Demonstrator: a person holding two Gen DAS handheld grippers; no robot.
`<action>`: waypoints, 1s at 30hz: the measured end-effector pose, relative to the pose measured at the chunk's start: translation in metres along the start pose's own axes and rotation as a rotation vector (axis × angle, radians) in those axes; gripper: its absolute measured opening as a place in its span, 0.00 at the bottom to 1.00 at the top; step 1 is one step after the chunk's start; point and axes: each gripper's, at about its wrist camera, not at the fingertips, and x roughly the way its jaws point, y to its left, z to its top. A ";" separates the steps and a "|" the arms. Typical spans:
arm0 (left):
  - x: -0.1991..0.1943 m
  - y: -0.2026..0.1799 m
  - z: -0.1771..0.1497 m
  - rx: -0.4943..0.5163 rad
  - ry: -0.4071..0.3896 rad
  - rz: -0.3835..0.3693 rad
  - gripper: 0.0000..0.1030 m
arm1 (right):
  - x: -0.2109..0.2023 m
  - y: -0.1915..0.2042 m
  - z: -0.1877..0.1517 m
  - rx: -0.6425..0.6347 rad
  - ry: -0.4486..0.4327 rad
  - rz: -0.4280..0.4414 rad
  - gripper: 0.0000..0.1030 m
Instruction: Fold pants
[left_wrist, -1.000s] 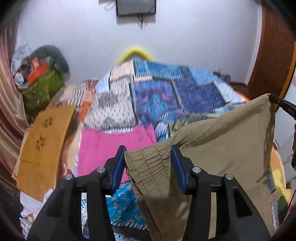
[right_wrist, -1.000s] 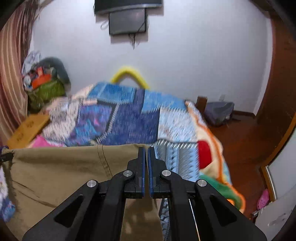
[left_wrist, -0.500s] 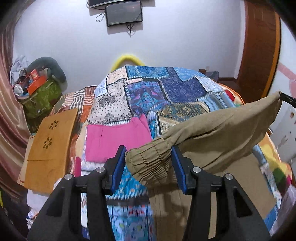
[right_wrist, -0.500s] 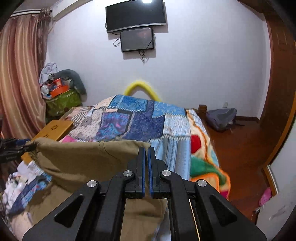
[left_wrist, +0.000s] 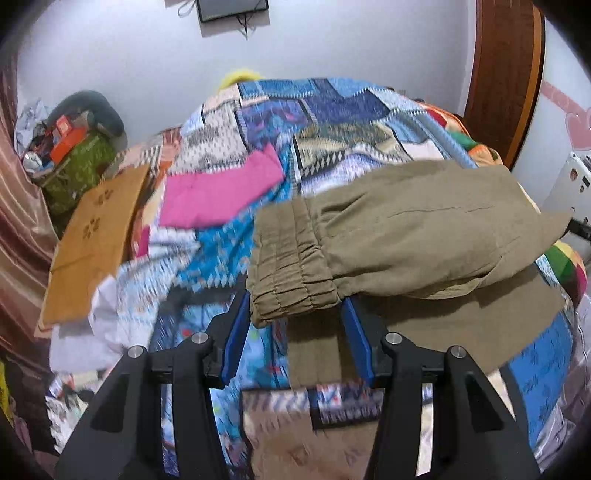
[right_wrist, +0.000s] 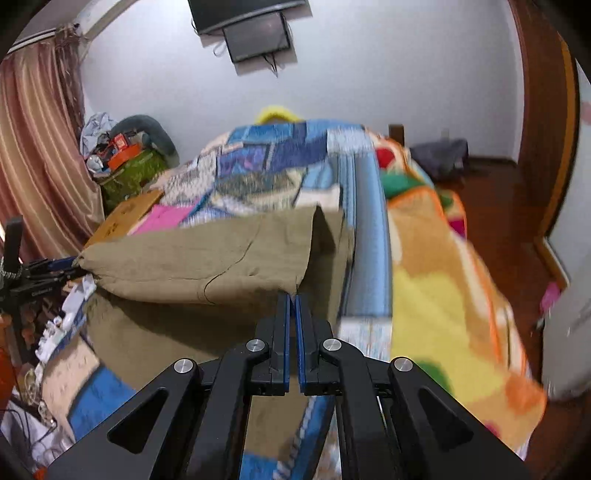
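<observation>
**Two Grippers, One Pair of Pants, Held Above the Bed**

Two grippers hold one pair of olive pants (left_wrist: 406, 229). The left gripper (left_wrist: 295, 317) has its blue pads part-way apart, clamped on the bunched elastic waistband (left_wrist: 291, 266), which fills the gap between them. The right gripper (right_wrist: 291, 295) has its pads pressed together on a thin edge of the pants at the opposite end. Between the two grippers the upper layer of fabric spans as a raised fold; the lower layer lies flat on the patchwork bedspread (left_wrist: 295, 122) beneath it. One pink garment (left_wrist: 221, 188) lies on the bedspread beyond the left gripper, apart from the pants. One tan folded piece (left_wrist: 96, 240) lies at the bed's left edge.
</observation>
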 end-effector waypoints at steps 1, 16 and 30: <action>0.000 0.000 -0.005 -0.004 0.009 -0.005 0.49 | 0.000 -0.001 -0.008 0.005 0.014 -0.002 0.02; -0.044 -0.008 -0.015 0.002 -0.029 0.023 0.61 | -0.031 0.035 -0.042 -0.138 0.033 -0.042 0.03; -0.027 -0.091 0.004 0.205 -0.024 -0.103 0.73 | 0.038 0.128 -0.040 -0.418 0.149 0.156 0.37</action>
